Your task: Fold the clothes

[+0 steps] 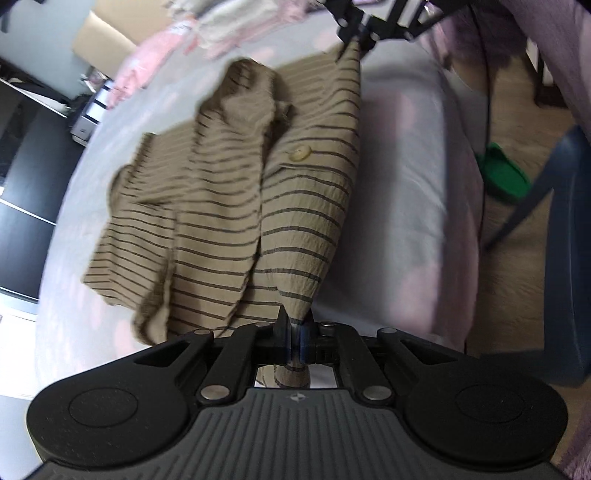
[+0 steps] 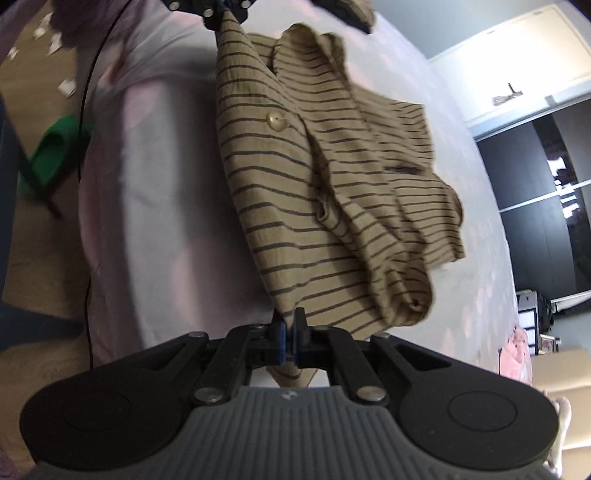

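Note:
A tan shirt with thin dark stripes (image 1: 229, 206) and a pale button (image 1: 300, 153) lies rumpled on a pale bed (image 1: 402, 192). My left gripper (image 1: 294, 334) is shut on one corner of the shirt's near edge. The right gripper (image 1: 360, 38) shows at the top of the left wrist view, pinching the other corner, so the edge hangs taut between them above the bed. In the right wrist view the striped shirt (image 2: 317, 192) runs away from my right gripper (image 2: 290, 332), shut on cloth, towards the left gripper (image 2: 221, 16) at the top.
The bed's edge (image 1: 465, 206) drops to a wooden floor with a green slipper (image 1: 506, 173) and a blue chair (image 1: 569, 229). Pink and light clothes (image 1: 184, 40) are piled at the far end of the bed. Dark cabinets (image 2: 535, 206) stand beyond the bed.

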Demonstrator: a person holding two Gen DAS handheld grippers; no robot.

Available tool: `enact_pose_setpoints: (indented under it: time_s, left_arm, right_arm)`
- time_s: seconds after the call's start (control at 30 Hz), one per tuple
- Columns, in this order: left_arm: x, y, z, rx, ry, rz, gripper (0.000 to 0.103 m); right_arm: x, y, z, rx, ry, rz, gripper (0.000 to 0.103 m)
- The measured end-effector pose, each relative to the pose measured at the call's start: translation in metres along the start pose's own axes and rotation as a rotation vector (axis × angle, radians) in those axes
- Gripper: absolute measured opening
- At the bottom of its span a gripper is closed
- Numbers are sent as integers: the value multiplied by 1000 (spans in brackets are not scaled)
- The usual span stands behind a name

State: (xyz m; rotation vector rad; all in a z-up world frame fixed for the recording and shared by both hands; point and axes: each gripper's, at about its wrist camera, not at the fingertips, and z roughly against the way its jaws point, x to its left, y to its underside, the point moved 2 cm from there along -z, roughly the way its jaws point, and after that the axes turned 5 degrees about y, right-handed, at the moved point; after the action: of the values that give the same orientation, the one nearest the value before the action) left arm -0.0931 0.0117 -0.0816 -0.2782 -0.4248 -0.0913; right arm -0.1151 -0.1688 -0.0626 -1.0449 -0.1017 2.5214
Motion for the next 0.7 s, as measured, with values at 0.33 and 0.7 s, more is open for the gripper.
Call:
enact_pose_setpoints:
  time_s: [0.33,0.7]
  left_arm:
    - [7,7,-19,49,120,64,10]
    - [31,-7,24,-144,161,269,14]
  right_arm:
    - [4,4,-14,29,-132,-13,10]
    - [-5,1,36,-118,-31,-127,10]
